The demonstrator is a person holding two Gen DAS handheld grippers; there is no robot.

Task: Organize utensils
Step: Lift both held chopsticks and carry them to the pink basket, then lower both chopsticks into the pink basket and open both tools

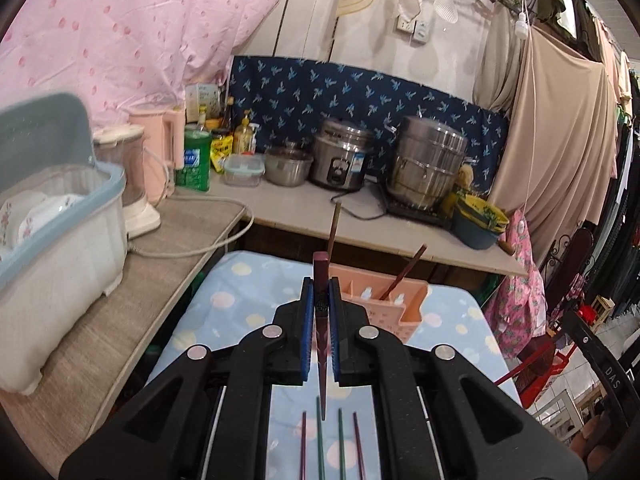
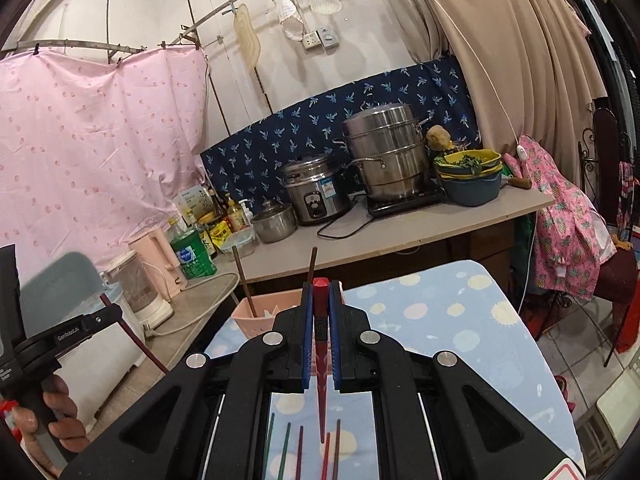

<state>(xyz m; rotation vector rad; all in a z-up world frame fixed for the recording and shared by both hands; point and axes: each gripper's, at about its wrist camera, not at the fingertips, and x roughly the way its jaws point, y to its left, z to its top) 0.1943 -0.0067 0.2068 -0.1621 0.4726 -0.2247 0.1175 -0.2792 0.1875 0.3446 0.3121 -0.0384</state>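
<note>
Cramped kitchen corner with pots along the back, and both grippers are loaded: left gripper (image 1: 321, 300) fingers are clamped on a dark red chopstick (image 1: 321, 280), right gripper (image 2: 321, 304) fingers on a brighter red chopstick (image 2: 321, 300), both pointing along the fingers. Pink holder (image 1: 384, 304) sits just ahead (two sticks already in it), looks nearer the left. Spare chopsticks (image 1: 320, 440) lie below on the dotted tabletop (image 1: 240, 288)
</note>
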